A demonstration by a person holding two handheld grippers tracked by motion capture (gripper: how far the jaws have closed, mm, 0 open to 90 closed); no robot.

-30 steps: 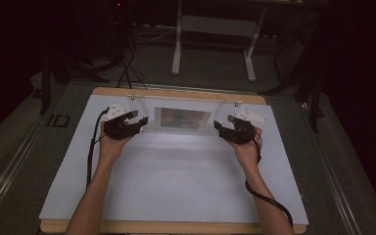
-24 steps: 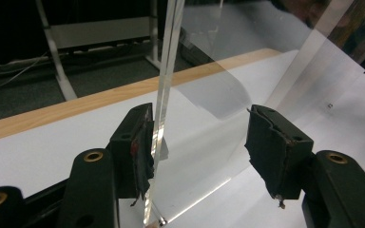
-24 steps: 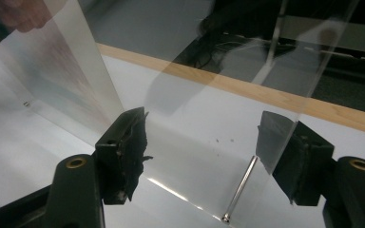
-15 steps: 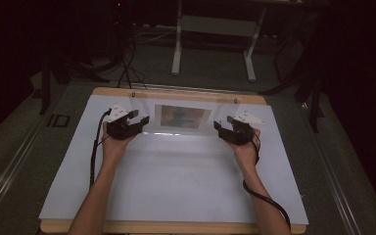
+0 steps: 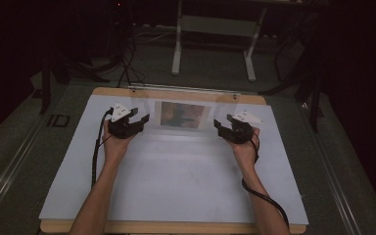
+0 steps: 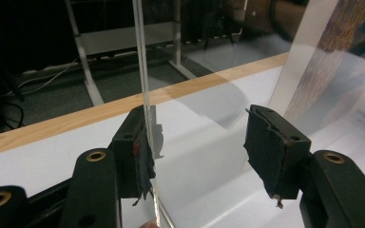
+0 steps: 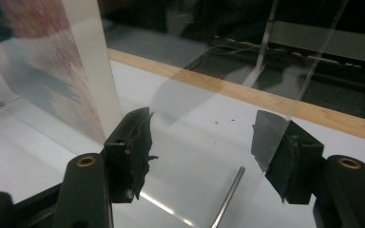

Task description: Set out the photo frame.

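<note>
Clear acrylic, a see-through picture frame (image 5: pixel 182 115) holding a colourful print, is standing near the far edge of the white tabletop (image 5: pixel 176 186), between my two grippers. Over the last second it is looking taller and more upright, where before it was leaning further back, so I am judging that I am tipping it up onto its base. My left gripper (image 5: pixel 138 121) is sitting at the frame's left edge; in the left gripper view its jaws are wide apart, with the pane's clear edge (image 6: pixel 145 95) just against the left jaw pad (image 6: pixel 140 156), not clamped. My right gripper (image 5: pixel 221 128) is at the frame's right edge, jaws likewise spread wide around the pane (image 7: pixel 247 142), gripping nothing. Both hands are shifting slightly inward and forward compared with a second ago. A thin metal pin (image 7: pixel 228 197) is lying on the table beneath the right jaws. Beyond the wooden table rim (image 5: pixel 176 93), grey table legs are standing in darkness.
</note>
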